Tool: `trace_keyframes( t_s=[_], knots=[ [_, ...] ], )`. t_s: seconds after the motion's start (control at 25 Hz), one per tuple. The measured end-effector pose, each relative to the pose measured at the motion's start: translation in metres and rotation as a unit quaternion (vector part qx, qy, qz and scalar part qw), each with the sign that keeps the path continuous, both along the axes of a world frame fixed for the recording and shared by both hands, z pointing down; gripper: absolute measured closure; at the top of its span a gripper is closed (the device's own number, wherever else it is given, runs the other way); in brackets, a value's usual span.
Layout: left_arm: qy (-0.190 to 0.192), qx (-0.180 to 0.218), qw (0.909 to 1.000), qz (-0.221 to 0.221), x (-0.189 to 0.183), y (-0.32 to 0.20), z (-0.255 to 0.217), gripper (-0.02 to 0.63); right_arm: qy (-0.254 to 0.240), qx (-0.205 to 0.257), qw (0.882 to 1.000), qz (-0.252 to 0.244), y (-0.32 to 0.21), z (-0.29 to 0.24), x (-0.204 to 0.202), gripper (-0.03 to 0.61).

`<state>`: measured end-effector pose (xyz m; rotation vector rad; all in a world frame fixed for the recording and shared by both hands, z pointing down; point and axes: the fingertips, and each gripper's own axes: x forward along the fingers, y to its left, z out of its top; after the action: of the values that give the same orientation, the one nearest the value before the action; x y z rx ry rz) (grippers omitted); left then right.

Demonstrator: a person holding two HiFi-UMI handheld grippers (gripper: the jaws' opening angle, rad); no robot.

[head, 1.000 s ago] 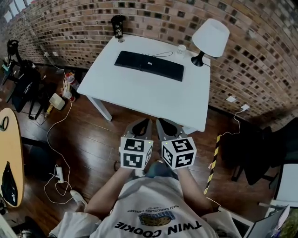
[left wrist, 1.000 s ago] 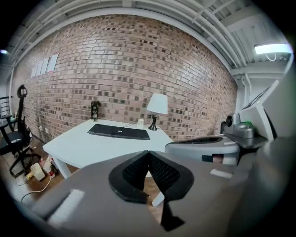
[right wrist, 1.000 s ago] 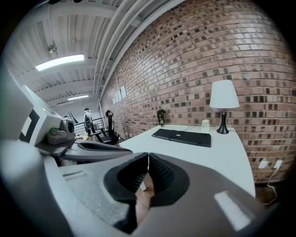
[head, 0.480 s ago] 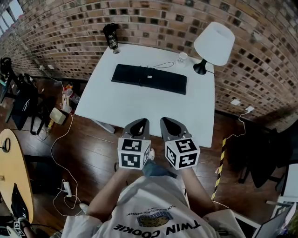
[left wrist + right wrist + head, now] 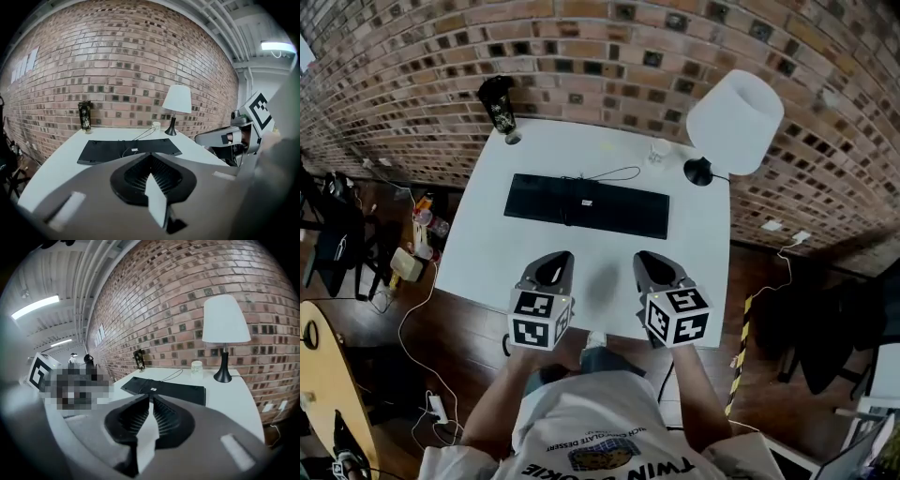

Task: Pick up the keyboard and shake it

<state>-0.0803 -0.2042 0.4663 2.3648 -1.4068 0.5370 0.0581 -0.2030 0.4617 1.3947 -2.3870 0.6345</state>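
White table (image 5: 487, 253) stands against a brick wall (image 5: 581, 47), and the black keyboard (image 5: 587, 205) lies flat on it, in the half nearer the wall, with its long side running along that wall. Nothing is touching it. A thin cable (image 5: 609, 173) loops from its far edge toward a small white cup (image 5: 660, 150) near the back of the table.

Your left gripper (image 5: 554, 259) is closed, its jaws together with nothing between them. It hangs over the near edge of the table, pointing toward the keyboard and well short of it. Your right gripper (image 5: 653, 258) sits beside it, level with it and a little apart, also above the near edge. Its jaws have just been opening, but only by a sliver: the tips look all but touching, and nothing is between them.

Past the keyboard's right end you have a lamp (image 5: 734, 122) with a white shade and a black foot. A dark tall cup (image 5: 497, 105) stands at the far left corner. Brown wooden floor (image 5: 459, 319) shows to the left of the table, with cords lying on it.
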Motion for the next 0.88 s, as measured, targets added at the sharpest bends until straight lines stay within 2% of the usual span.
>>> trace_keyframes(
  t_s=[0.24, 0.52, 0.72, 0.8, 0.88],
  knots=[
    [-0.020, -0.020, 0.9996, -0.006, -0.025, -0.044, 0.017, 0.607, -0.002, -0.020, 1.000, 0.022, -0.047, 0.014, 0.036, 0.537],
    [-0.033, -0.038, 0.9986, 0.019, -0.050, -0.097, 0.030, 0.604, 0.001, -0.046, 0.998, 0.043, -0.093, 0.040, 0.064, 0.485],
    [-0.050, -0.044, 0.9975, 0.025, -0.075, -0.139, 0.035, 0.581, 0.016, -0.049, 0.998, 0.043, -0.122, 0.055, 0.079, 0.441],
    [-0.056, -0.052, 0.9967, 0.028, -0.088, -0.155, 0.041, 0.577, 0.018, -0.064, 0.997, 0.046, -0.132, 0.065, 0.086, 0.420],
    [-0.058, -0.071, 0.9952, 0.033, -0.101, -0.170, 0.050, 0.543, 0.009, -0.082, 0.995, 0.047, -0.144, 0.074, 0.092, 0.403]
  ],
)
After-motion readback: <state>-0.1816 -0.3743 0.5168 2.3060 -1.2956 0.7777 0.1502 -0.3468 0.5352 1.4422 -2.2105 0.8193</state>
